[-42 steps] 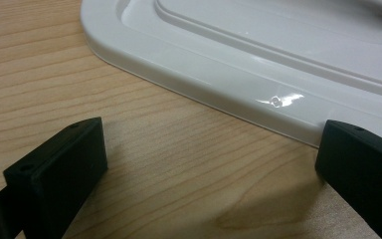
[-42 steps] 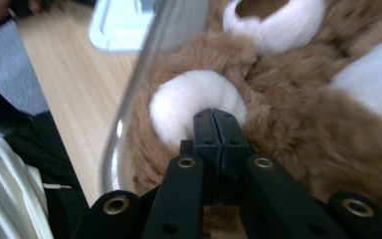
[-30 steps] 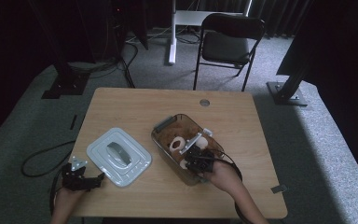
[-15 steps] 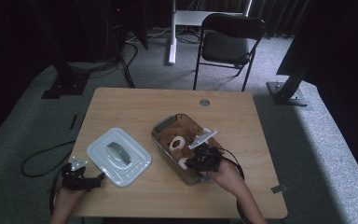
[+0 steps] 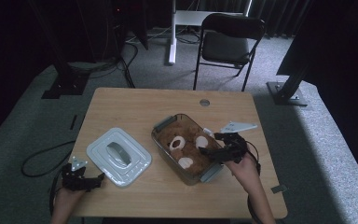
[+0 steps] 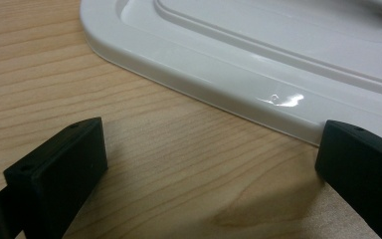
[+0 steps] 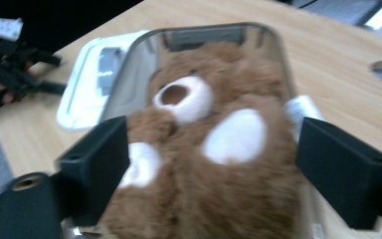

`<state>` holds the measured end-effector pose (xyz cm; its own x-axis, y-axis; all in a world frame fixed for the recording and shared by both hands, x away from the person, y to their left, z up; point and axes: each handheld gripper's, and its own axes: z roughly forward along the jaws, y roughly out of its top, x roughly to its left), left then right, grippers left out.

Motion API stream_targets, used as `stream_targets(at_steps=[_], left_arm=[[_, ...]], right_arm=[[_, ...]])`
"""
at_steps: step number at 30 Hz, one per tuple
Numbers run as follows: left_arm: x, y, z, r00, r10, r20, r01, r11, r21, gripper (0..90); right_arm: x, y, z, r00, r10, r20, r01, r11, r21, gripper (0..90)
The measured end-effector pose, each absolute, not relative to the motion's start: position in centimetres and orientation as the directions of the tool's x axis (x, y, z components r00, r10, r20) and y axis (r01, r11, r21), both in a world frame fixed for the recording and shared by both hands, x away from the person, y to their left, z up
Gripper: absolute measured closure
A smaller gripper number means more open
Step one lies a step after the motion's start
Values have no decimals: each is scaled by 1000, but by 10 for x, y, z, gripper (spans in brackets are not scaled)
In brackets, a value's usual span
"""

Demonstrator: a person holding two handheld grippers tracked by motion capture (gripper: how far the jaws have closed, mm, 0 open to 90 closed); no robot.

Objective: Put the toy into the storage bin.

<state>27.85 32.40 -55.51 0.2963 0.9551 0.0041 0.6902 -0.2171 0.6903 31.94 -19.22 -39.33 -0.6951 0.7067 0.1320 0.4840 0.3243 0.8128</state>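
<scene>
Teddy bear [image 5: 186,148], brown with pale patches, lies inside the clear container [image 5: 164,123] near the middle of the wooden worktop [image 5: 135,102]. We see it on its back, filling most of the container from end to end. In the right gripper view the bear [image 7: 219,149] shows between the two black fingers, muzzle toward the far end wall of the container [image 7: 204,36].

We note the right gripper [image 5: 210,150] over the container's right end, just above the bear. Its fingers have just been opening and now stand wide apart; the bear lies beyond them and the pads do not press on it.

The white lid [image 5: 119,156] rests flat on the worktop to the left of the container, the two close together but apart. Its grey handle [image 5: 117,153] faces up.

The left gripper [image 5: 94,178] sits low at the near left edge of the worktop, just beside the lid's near corner. In the left gripper view its fingers are spread wide with bare wood between them, and the lid's rim [image 6: 219,84] runs just ahead of them, untouched.
</scene>
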Motion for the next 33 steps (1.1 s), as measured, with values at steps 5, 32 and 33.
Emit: stream_targets(at_steps=[5, 32, 33], left_arm=[[280, 326, -546, 249, 968, -37, 741, -166, 651, 5], [331, 248, -512, 300, 947, -111, 725, -150, 673, 5], [333, 246, -514, 301, 947, -111, 726, -152, 671, 5]], right_arm=[[325, -220, -397, -583, 807, 95, 479, 247, 842, 128], [365, -276, -491, -340, 933, 122, 635, 132, 761, 133], [365, -276, -491, -339, 933, 119, 633, 133, 762, 133]])
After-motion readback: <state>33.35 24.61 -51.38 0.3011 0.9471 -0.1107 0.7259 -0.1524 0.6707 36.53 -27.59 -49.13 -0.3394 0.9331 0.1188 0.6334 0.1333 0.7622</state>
